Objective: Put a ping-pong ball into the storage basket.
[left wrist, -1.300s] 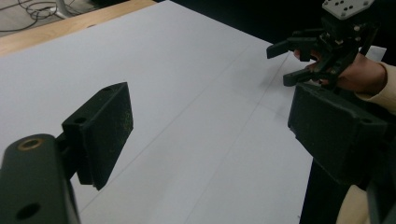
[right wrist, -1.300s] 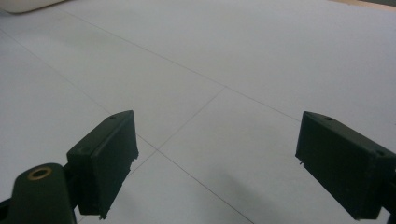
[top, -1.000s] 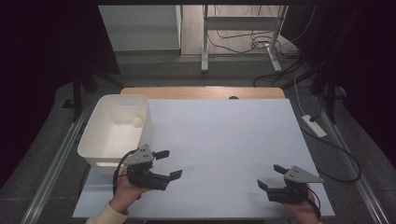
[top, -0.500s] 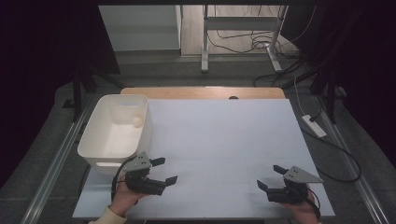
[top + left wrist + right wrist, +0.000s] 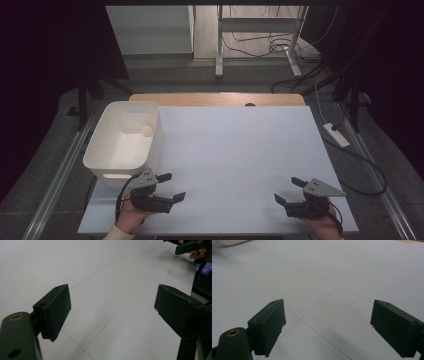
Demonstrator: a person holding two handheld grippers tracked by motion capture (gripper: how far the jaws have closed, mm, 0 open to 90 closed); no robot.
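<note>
**Both grippers idle at the near edge, ball in bin**

White rectangular bin [image 5: 122, 142] stands at the left side of the white surface [image 5: 235, 150], its near wall just beyond the left gripper [image 5: 167, 187]. A small pale ball [image 5: 147, 130] lies inside it, against the far right corner of the bin floor. The work in hand looks like a drop-off into this bin; judged from the ball's resting place, that part is done.

Left gripper: held low over the surface near the front edge, pointing right across the sheet and away from the bin — a parked posture rather than a reach. In the left gripper view the jaws are spread wide, nothing between them but bare sheet; the pads [image 5: 56, 310] touch nothing.

Right gripper [image 5: 291, 190]: near the front right corner, well apart from the bin, pointing left toward the middle. Jaws likewise released and wide in the right gripper view, pads [image 5: 270, 322] clear of the surface — no object within reach.

Placement reads as a neutral rest, both hands symmetric, nothing grasped.
</note>
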